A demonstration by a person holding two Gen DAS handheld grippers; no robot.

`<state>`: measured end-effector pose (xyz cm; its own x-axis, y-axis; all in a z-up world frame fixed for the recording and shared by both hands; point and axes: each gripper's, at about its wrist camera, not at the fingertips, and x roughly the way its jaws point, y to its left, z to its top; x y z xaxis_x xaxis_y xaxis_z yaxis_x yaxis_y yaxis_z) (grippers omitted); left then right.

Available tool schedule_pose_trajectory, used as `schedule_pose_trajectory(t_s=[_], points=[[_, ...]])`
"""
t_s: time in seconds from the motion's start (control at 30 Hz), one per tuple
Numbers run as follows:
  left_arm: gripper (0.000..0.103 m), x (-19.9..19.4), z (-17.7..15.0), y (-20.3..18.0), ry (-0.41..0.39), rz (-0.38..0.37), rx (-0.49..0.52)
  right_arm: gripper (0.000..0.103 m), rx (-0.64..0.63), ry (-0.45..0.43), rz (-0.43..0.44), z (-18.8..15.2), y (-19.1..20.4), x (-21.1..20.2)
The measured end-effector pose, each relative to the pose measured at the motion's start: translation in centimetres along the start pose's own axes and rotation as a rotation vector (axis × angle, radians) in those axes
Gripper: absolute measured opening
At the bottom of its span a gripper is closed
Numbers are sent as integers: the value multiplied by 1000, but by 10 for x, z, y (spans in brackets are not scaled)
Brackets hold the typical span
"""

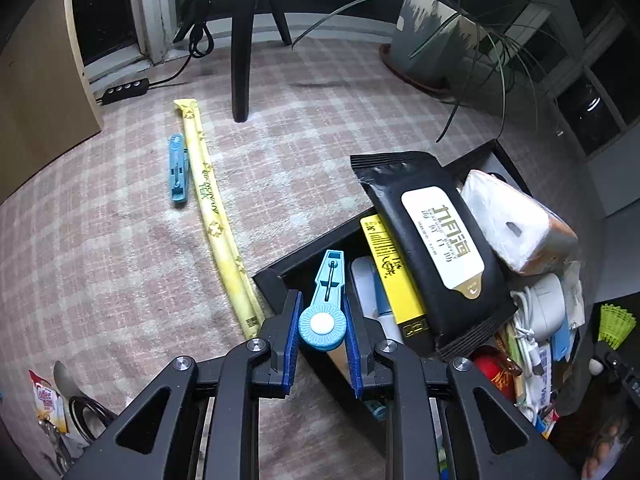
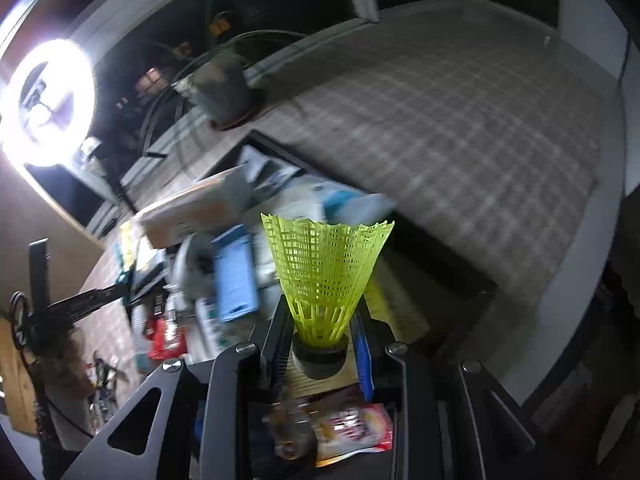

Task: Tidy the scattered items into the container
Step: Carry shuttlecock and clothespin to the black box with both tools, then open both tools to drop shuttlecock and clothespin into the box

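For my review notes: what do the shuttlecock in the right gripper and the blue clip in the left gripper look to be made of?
Shuttlecock: the neon yellow skirt looks like moulded plastic, an open mesh with ribs; the dark base looks matte, perhaps rubber or foam. Blue clip: probably hard plastic with a smooth, slightly glossy finish, moulded ridges round its round head and a white centre.

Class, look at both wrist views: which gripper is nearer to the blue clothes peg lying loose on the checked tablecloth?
Left. The left gripper sees the loose peg ahead on the cloth beside the yellow stick; the right gripper hangs over the container, peg out of view.
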<state>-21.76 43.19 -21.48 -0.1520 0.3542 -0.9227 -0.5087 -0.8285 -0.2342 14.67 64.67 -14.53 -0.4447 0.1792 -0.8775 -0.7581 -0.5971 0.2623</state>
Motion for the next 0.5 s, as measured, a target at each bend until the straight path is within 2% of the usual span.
schedule_pose_trajectory(t_s=[0.33,0.37,0.4,0.43,0.47,0.5], points=[[24,4,-2,-5,12,-11,11,27,24,37,-51,6,-37,21],[31,3,-2,-5,17,-24,13,28,19,54,-46,7,-38,24],[46,2,-2,-6,17,-37,15,37,12,70,-44,7,-38,25],[54,-1,-2,-7,6,-33,17,43,8,80,-48,7,-38,26],[61,-5,-2,-8,-12,-22,24,55,8,77,-60,7,-39,25],[62,-8,-2,-9,-24,-12,34,57,10,59,-66,6,-39,21]])
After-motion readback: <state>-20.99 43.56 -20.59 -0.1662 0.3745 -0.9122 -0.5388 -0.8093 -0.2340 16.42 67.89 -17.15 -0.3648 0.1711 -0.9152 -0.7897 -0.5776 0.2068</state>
